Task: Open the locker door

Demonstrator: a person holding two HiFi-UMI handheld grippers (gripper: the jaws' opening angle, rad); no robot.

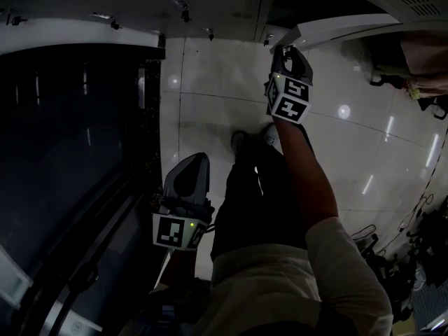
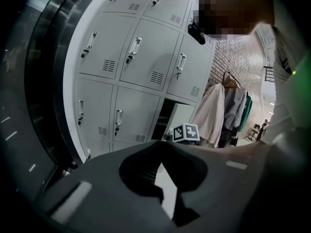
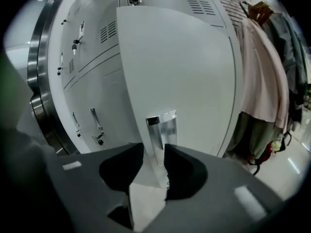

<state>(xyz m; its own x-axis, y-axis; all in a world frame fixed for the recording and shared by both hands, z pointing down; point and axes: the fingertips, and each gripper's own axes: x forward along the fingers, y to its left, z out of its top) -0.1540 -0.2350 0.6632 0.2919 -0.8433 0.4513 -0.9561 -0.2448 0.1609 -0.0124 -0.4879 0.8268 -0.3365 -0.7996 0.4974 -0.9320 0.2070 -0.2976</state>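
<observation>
**Locker door** (image 3: 180,67): pale grey panel, swung out from a lower compartment at the right end of the locker bank (image 2: 136,67). It stands partly open. In the left gripper view the dark compartment interior shows just left of the panel.

**Door handle** (image 3: 163,127): bright metal, upright, set low on the door's outer face. It runs down between the right gripper's jaws.

**Right gripper** (image 3: 154,148): far right in the scene, at the end of the person's outstretched arm (image 1: 308,180). Its jaws are closed in on the door handle, one pad at each side, gripping it.

**Left gripper** (image 2: 164,143): near left, held low beside the person's leg and well apart from the door. The jaw tips are together with nothing between them. It points toward the locker bank.

**Locker bank**: several rows of grey doors, each with an upright handle and a small vent grille. All but the one described are closed.

**Garments** (image 3: 262,76): one pale coat and several darker pieces, hanging right of the open door in front of a brick wall (image 2: 233,57).

**Floor** (image 1: 210,96): glossy white tiles with spots of reflected light.

**Dark panel** (image 1: 70,138): left side, glossy and metal-edged. It is possibly glass, but the view is too dim to be sure.
</observation>
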